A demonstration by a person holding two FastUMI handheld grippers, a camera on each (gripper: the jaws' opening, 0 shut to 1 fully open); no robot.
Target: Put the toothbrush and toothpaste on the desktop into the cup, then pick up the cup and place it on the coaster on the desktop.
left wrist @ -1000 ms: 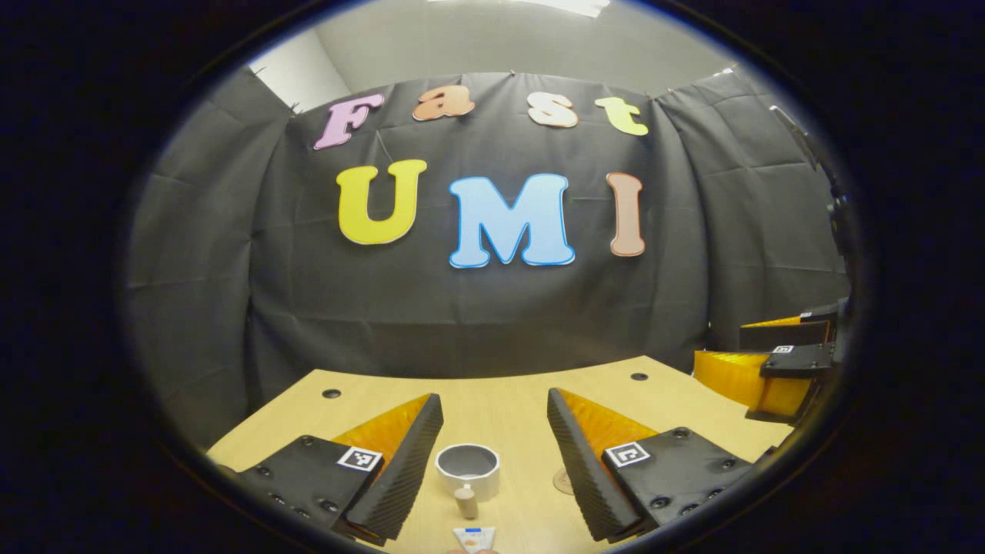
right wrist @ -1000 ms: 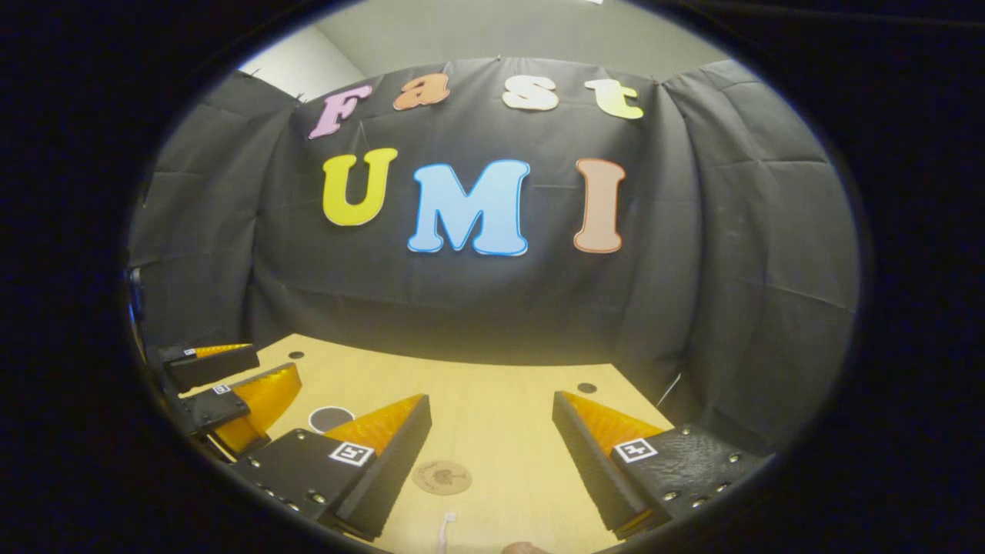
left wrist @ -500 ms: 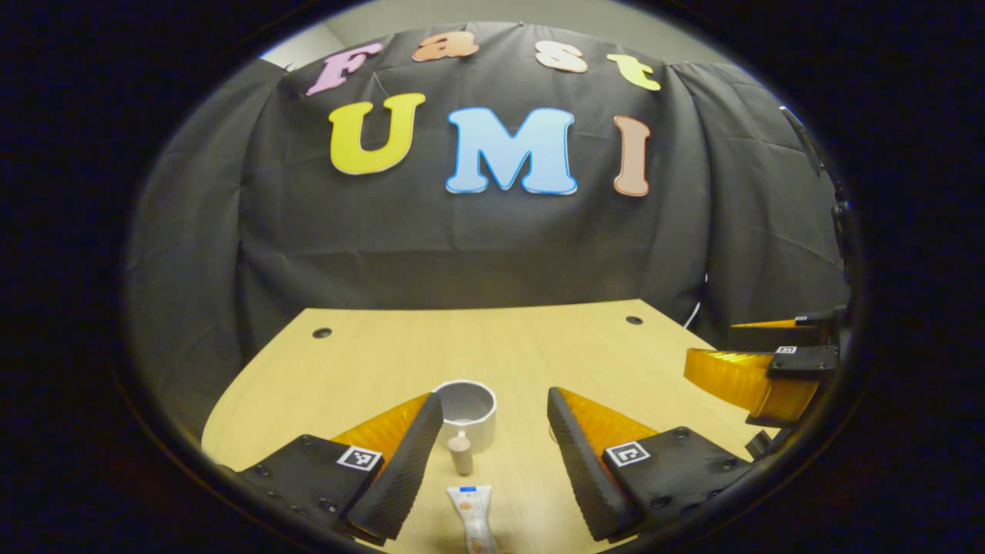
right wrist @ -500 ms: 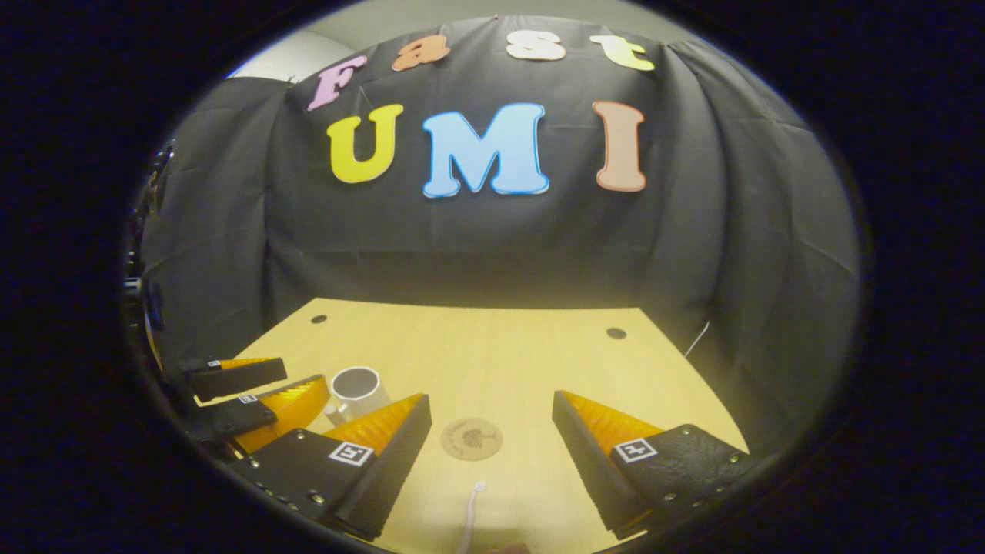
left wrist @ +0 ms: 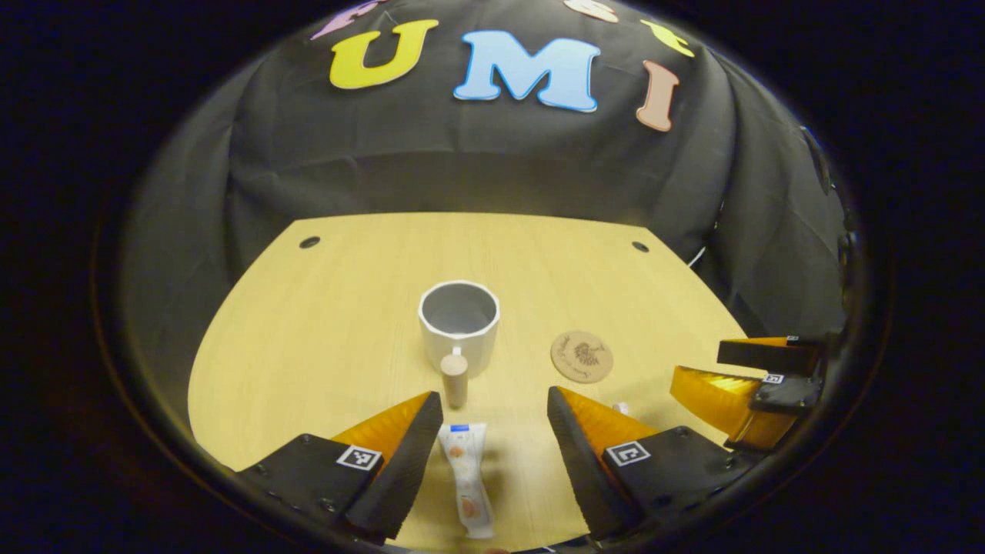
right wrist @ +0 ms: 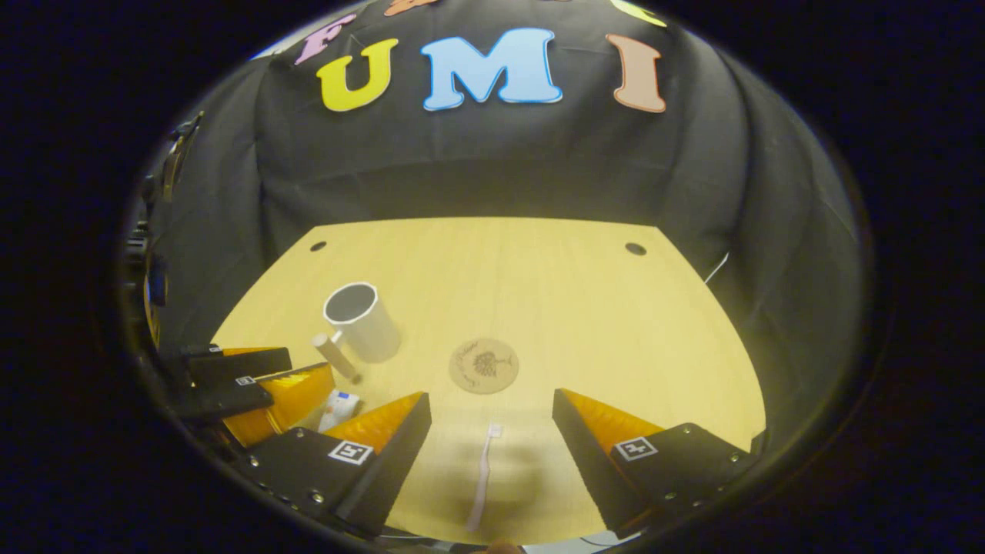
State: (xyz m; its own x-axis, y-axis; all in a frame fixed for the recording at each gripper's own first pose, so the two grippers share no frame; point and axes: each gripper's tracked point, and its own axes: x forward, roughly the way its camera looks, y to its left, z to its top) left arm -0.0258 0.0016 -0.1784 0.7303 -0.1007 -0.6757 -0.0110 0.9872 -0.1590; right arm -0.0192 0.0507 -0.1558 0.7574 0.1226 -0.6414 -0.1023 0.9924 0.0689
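Pickup step: both claws released, left claw (left wrist: 492, 454) straddling toothpaste (left wrist: 468, 478) at bottom centre; next, close on it.

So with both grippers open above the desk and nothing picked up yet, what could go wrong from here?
1. The toothpaste lies flat between the left gripper's fingers; a thin tube on the desktop may slip out of the pinch.
2. The cup has a wooden handle pointing at the tube; a forward reach could knock it.
3. The toothbrush under the right gripper is slim and flat, so the fingers may close over it. The coaster lies just beyond.
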